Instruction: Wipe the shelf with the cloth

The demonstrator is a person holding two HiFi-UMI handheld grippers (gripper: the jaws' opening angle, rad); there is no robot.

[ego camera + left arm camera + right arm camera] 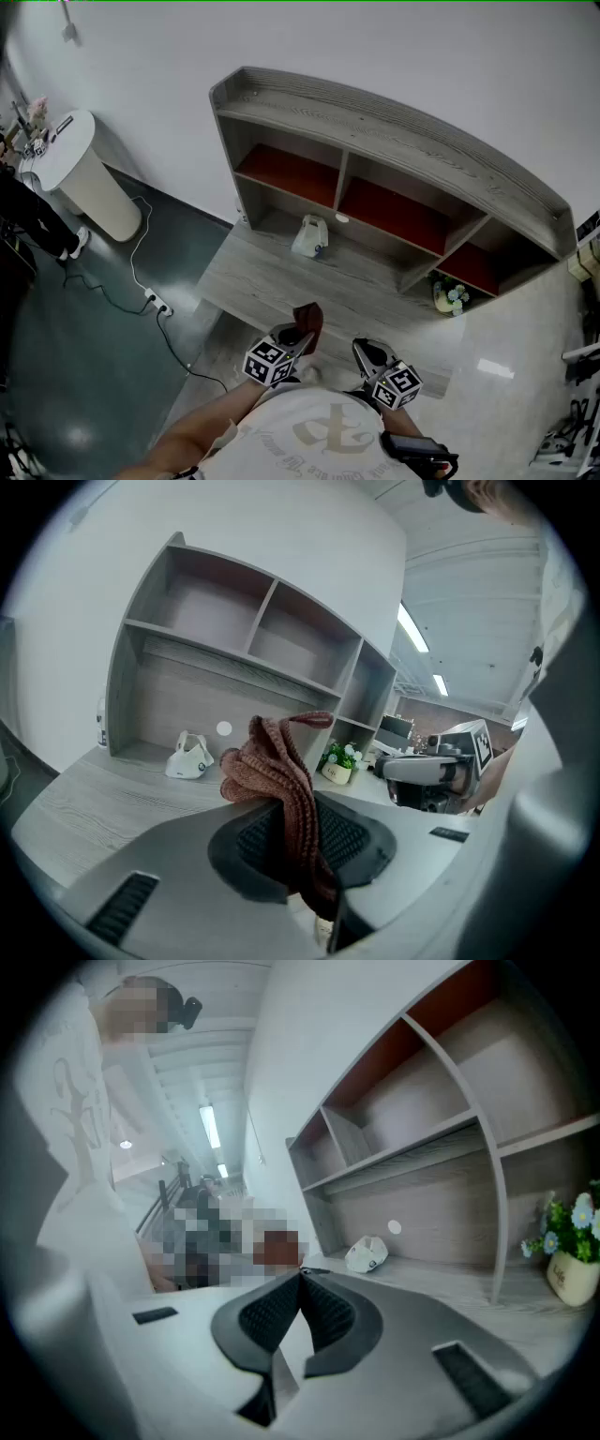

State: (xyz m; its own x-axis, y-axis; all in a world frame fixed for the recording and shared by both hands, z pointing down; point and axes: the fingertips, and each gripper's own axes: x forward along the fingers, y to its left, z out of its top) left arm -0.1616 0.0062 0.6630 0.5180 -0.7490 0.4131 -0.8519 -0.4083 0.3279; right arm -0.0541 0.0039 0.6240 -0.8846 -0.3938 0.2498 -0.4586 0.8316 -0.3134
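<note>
Grey wood-grain shelf [394, 159] stands against a white wall, with a small white object [310, 236] on its wide lower ledge and a little flower pot [450, 296] in the right-hand cubby. Left gripper [291, 841] is clamped on the reddish-brown knit cloth [277, 771], which bunches up above the jaws near the ledge's front edge. Right gripper [300, 1283] sits just beside it, jaws pressed together with nothing between them.

The left gripper [298, 841] has its jaws clamped on the reddish-brown knitted cloth [272, 766], which bunches up above them. Behind it, a small white object [190, 757] lies on the grey shelf's [234, 621] lower board, close to the back wall. A potted plant [339, 761] stands in a compartment at the right end.
</note>
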